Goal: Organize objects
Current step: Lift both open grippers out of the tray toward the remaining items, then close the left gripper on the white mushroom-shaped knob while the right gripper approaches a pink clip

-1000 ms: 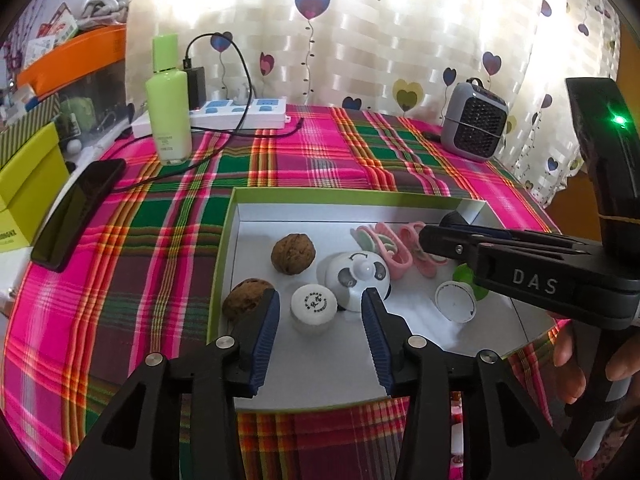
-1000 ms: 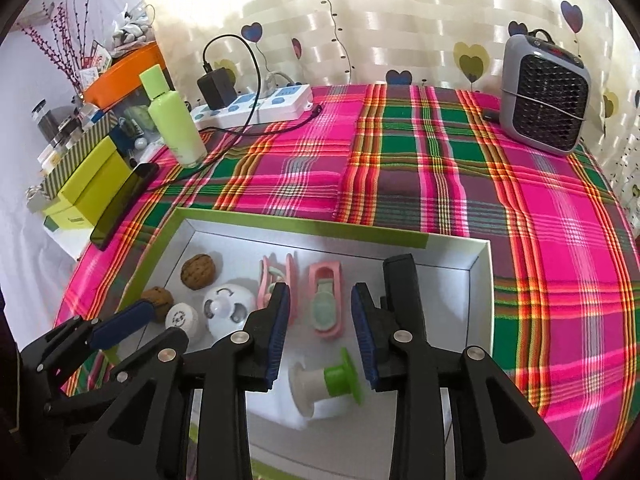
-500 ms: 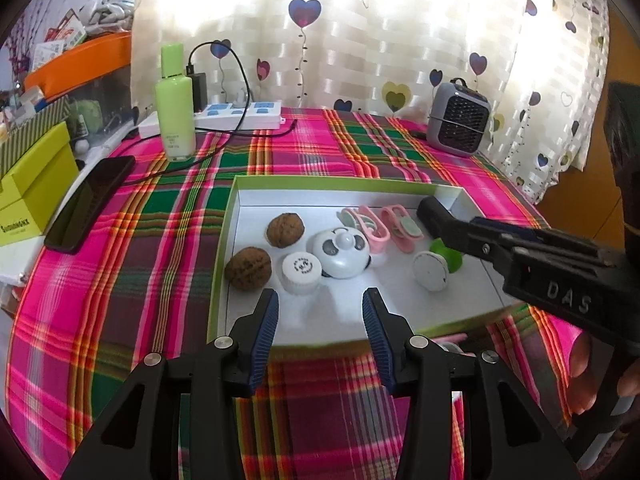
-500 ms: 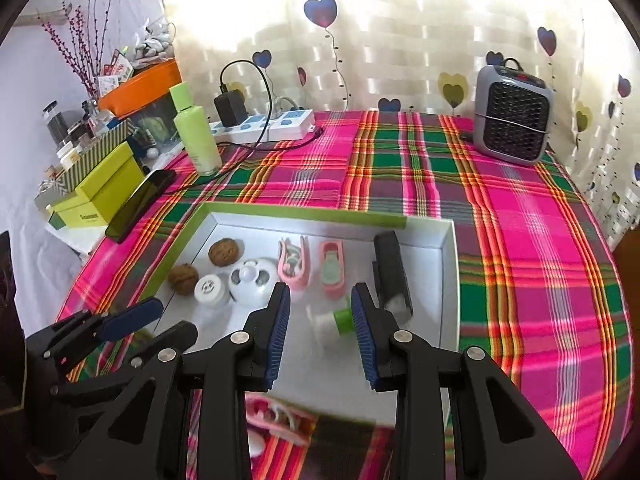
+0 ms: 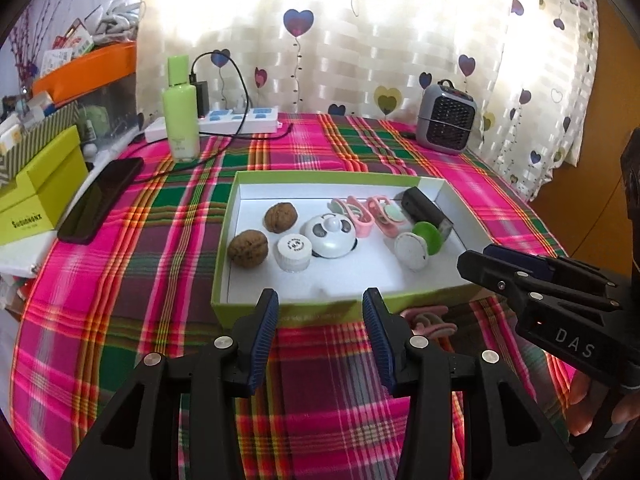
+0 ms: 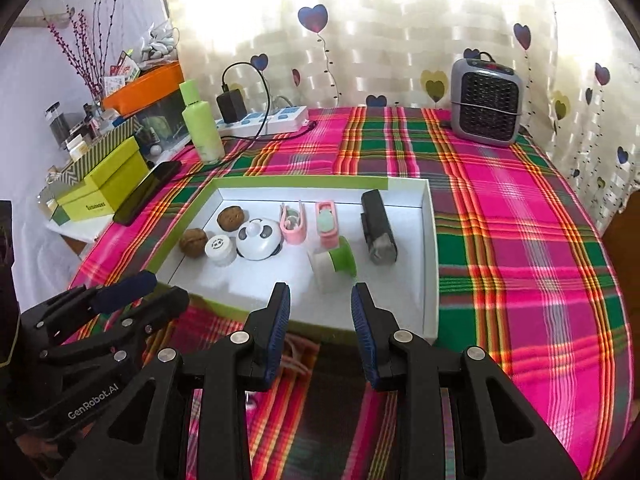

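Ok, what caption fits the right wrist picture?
Open right gripper hovers before a white tray holding walnuts, clips and a black box.

Woven plaid cloth [image 5: 120,280] covers the table. The box [image 5: 424,182] looks like matt white card inside. Two walnuts [image 5: 248,248] are rough and wrinkled; the bell [image 5: 330,236] is glossy white plastic. Grippers are matt black plastic with ribbed blue pads [image 6: 280,320].

Shallow white tray [image 5: 440,196] with green outer walls, holding, left to right: two brown walnuts [image 5: 247,248], a white capped jar [image 5: 295,253], a white-and-grey domed bell [image 5: 330,235], two pink clips [image 5: 362,216] lying side by side, a green-and-white spool [image 5: 418,245] tipped on its side, and a black rectangular block [image 6: 378,232].
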